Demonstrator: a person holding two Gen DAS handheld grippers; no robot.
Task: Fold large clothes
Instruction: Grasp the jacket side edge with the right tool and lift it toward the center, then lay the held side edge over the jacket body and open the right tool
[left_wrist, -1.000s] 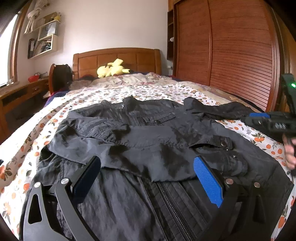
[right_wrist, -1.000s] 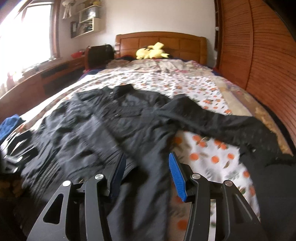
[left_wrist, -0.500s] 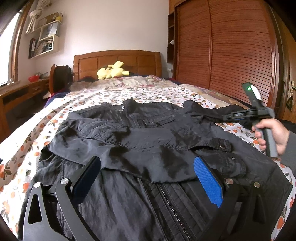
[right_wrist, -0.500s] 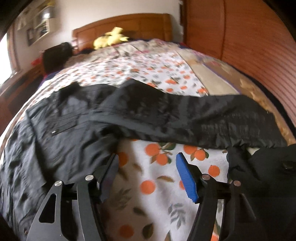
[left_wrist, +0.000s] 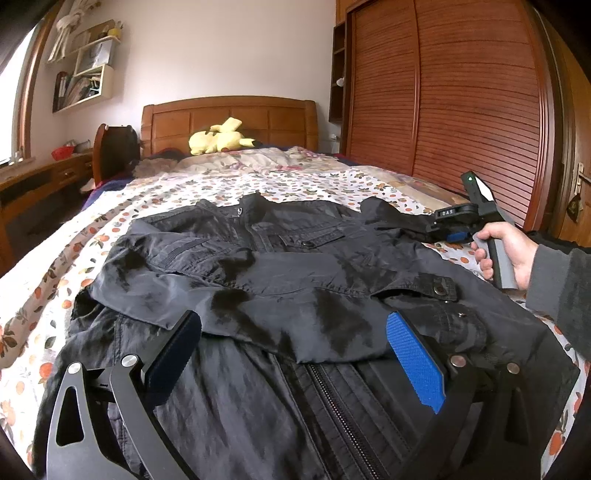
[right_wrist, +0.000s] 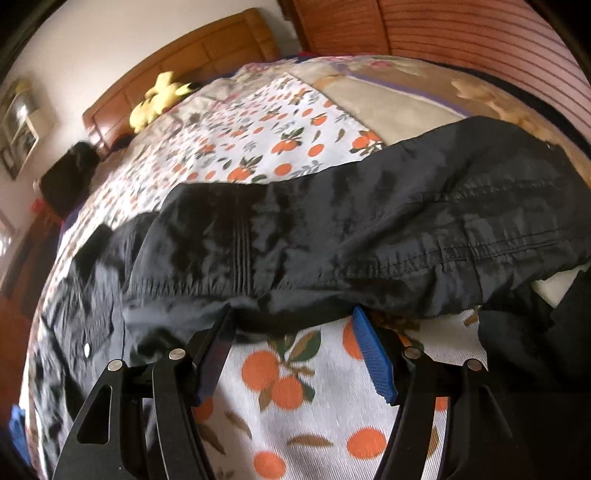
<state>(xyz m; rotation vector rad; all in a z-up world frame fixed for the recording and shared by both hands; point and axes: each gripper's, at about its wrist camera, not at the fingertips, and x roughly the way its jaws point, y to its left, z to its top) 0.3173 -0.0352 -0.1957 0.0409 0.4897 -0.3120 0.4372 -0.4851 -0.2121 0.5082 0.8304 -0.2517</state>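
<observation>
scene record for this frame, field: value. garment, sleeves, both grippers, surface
garment: black jacket, laid flat, zip front up
near sleeve: folded across the chest
far sleeve: spread sideways on the bedspread
left gripper: open, over the jacket front, nothing between its pads
right gripper: open, tips at the far sleeve's edge, not clamped
right hand: on the gripper handle
surface: orange-print bedspread
background: yellow plush toy by the headboard

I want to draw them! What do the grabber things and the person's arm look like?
Each gripper has two black metal fingers with silver bolts and ridged blue pads. The right one's grey handle carries a green light. The sleeve is grey knit.
</observation>
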